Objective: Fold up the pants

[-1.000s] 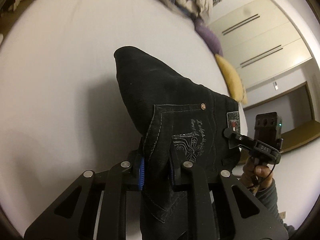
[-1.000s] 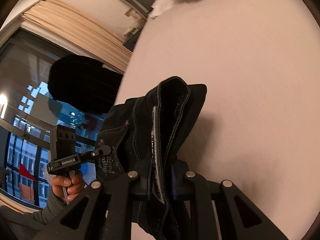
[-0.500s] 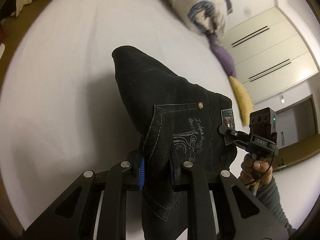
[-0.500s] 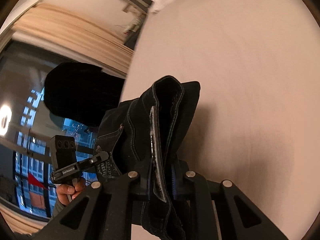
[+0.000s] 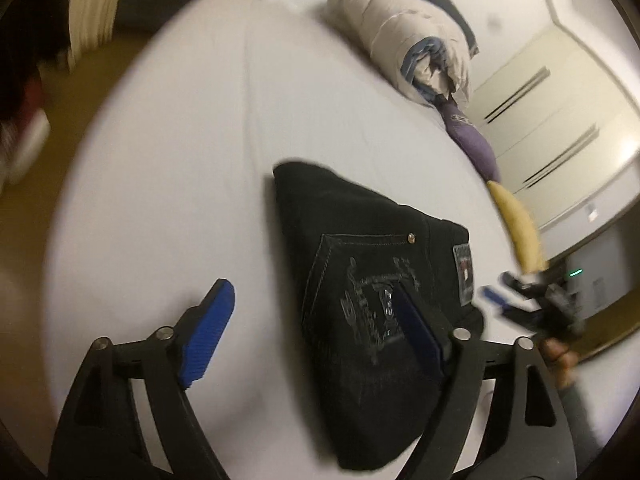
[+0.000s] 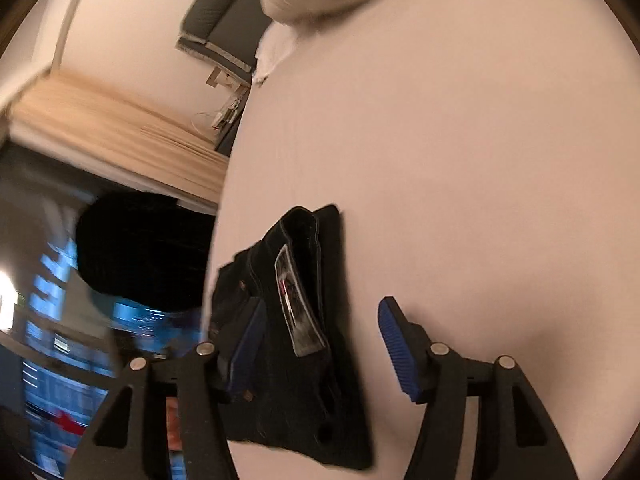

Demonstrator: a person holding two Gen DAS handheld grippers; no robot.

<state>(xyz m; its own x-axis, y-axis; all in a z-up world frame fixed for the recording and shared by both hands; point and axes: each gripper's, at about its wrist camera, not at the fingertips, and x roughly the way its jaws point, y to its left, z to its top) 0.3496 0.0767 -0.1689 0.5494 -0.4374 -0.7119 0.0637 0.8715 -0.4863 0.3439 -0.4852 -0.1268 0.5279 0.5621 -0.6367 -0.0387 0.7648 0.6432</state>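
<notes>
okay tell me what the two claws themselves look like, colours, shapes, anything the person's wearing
Both the left claw and right claw have matte black angular arms with triangular cutouts and silver pivot screws, ending in ribbed blue pads. The person's grey sleeve shows behind the right one.

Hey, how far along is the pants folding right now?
Nearly done: the black pants lie as a compact folded bundle on the white bed. Both the left gripper and right gripper have just been opening, releasing them. Left: pulling clear, perhaps smoothing.
</notes>
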